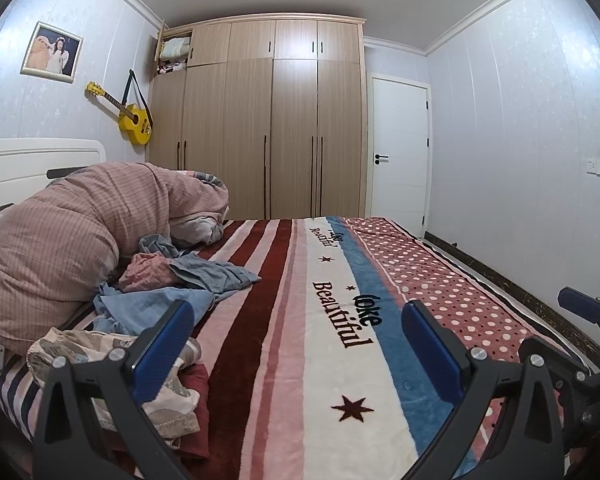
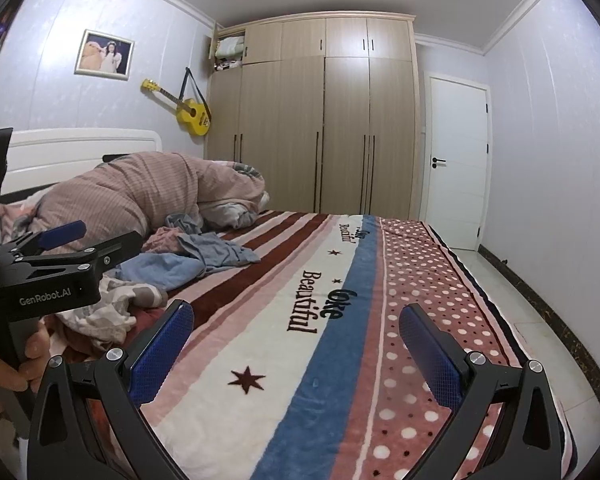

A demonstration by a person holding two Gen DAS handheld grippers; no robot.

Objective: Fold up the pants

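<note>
Striped bedspread [image 1: 340, 360], clothes pile [image 1: 172, 288], possibly pants, ahead-left of both spread grippers [image 1: 296, 344] [image 2: 296, 344]

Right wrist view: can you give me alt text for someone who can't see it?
The right gripper is open and empty above a striped blanket on a bed. The left gripper, held in a hand, points at a heap of clothes beside a bunched pink duvet. A wardrobe, a guitar and a door stand behind.

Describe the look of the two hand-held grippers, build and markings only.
Both the left hand-held gripper and the right hand-held gripper have matte black angular frames with silver screw heads and textured blue fingertip pads. White "GenRobot.AI" lettering marks the left one's body.
</note>
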